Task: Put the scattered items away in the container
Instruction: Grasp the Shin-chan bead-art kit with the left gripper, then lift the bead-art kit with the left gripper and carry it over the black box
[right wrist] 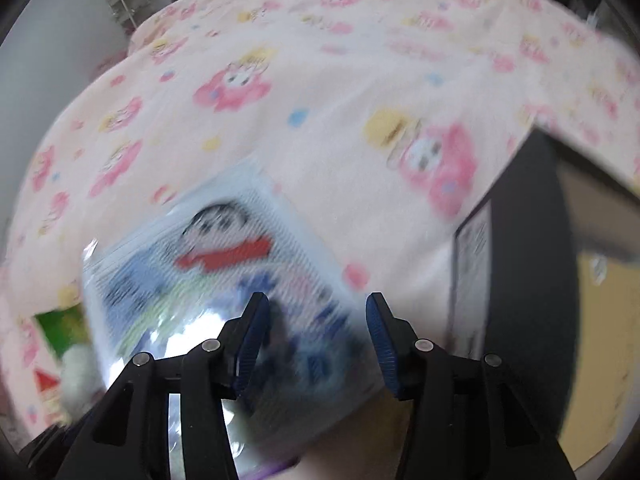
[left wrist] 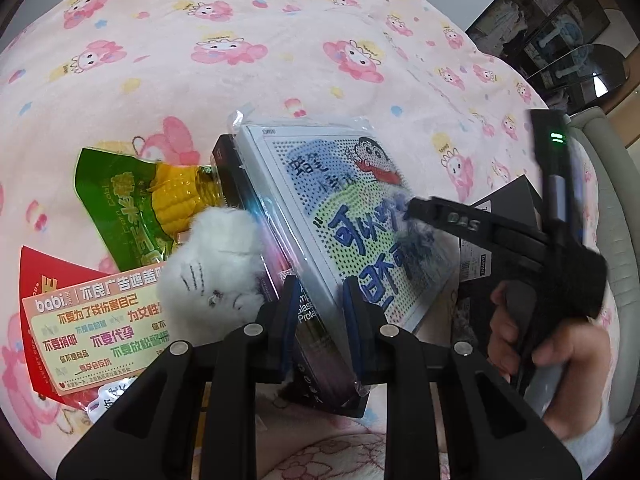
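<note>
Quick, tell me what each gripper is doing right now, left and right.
Left gripper: closed on the stacked flat packets, cartoon packet on top.
Right gripper: open, over the cartoon packet's corner, gripping nothing.

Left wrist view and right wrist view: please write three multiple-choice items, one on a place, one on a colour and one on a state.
1. In the left wrist view, on which side of the dark box does the white plush toy lie?
A. left
B. right
C. on top of it

2. What is the main colour of the corn packet?
A. blue
B. green
C. black

3. In the right wrist view, how does the right hand-held gripper stand?
A. shut on a red card
B. shut on a pen
C. open, above the cartoon pack

Answers:
1 A, the toy sits against the box's left edge.
2 B, the wrapper is green around the yellow corn.
3 C, the blue pads stand apart and press on nothing.
</note>
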### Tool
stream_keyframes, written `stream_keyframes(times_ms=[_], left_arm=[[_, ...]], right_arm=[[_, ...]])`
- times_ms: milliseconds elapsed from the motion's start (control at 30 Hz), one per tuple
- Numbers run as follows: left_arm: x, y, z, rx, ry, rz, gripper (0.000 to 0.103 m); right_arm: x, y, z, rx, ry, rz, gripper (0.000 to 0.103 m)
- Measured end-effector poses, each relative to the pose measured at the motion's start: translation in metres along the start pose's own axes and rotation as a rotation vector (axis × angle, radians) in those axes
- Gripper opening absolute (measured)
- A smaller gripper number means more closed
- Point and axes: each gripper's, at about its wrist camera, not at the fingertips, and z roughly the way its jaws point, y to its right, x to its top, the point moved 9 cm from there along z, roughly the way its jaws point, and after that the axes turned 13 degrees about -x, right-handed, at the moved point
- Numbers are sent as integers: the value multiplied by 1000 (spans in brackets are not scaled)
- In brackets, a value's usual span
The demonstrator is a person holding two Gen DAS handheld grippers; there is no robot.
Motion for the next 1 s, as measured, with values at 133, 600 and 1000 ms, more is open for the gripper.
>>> stream_keyframes(times_ms=[133,600,1000], left_arm=[[4,-2,2,-9,10,-13,22],[6,-12,-14,-31,16,-36,22],[23,-15,-7,-17,29,-39,33]], right_arm=[[0,0,11,60,-82,5,50],[18,-24,0,145,-113,-87,56],[2,-39,23,337,-344,30,90]])
